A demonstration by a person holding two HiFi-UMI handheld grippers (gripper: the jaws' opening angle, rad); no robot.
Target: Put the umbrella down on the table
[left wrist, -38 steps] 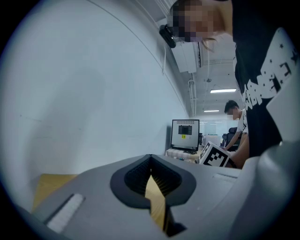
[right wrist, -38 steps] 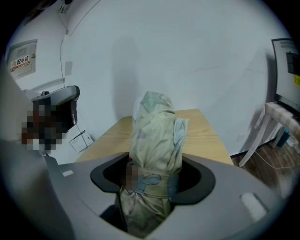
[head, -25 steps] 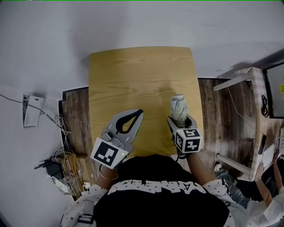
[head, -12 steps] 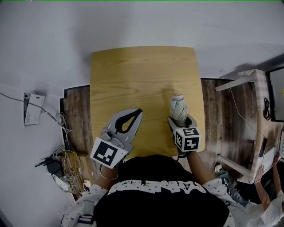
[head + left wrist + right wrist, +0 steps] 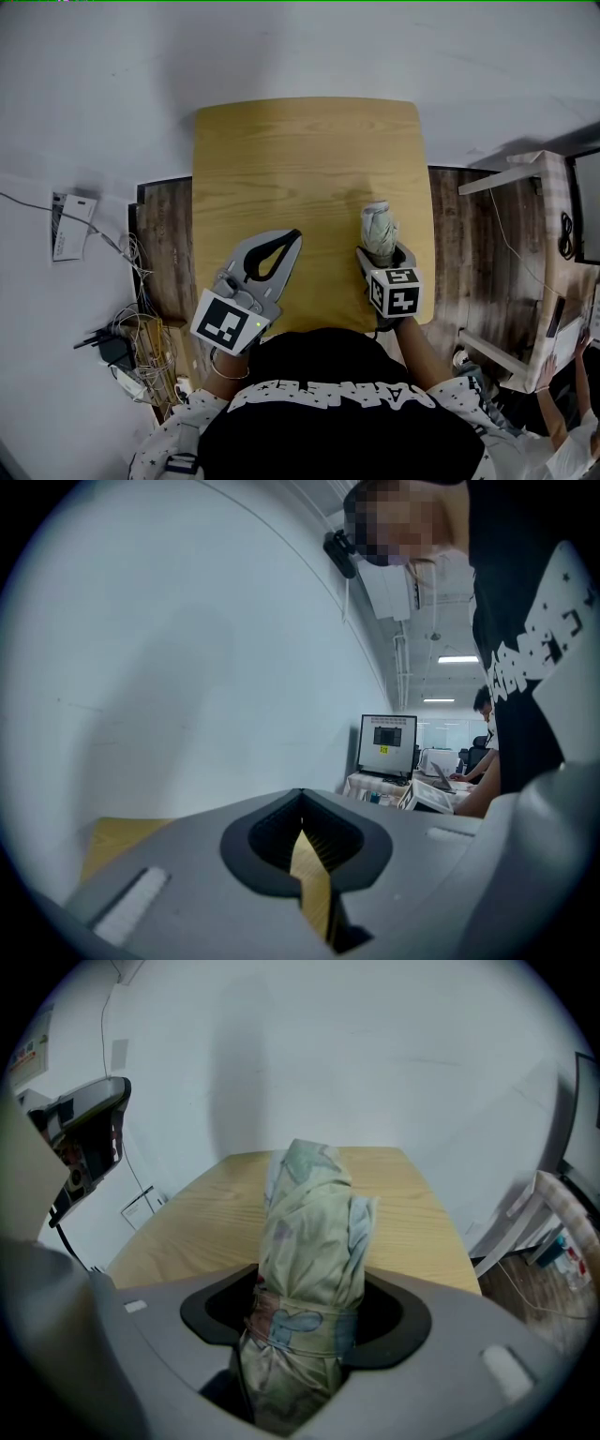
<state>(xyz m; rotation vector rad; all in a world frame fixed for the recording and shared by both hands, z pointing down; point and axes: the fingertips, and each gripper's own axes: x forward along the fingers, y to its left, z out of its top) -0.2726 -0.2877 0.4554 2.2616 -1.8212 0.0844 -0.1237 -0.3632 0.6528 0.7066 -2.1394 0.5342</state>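
Right tongs (image 5: 380,251) pinch the pale green folded fabric umbrella (image 5: 311,1232) at its strap (image 5: 302,1321), lower centre; probably light, squashy. Left tongs (image 5: 293,238) pressed together.

- Lit brightly and evenly from overhead in the head view; sharp throughout, bowed toward the rim.
- Faintly shadowed on the desk (image 5: 281,159) at 11 o'clock of the umbrella (image 5: 379,230).
- Fisheyed in both gripper views, vignetted black at the corners.
- Glowing ceiling lights (image 5: 457,659) at 2 o'clock in the left gripper view; near jaws soft.
- Crisp on the umbrella in the right gripper view; darkest at 6 o'clock.
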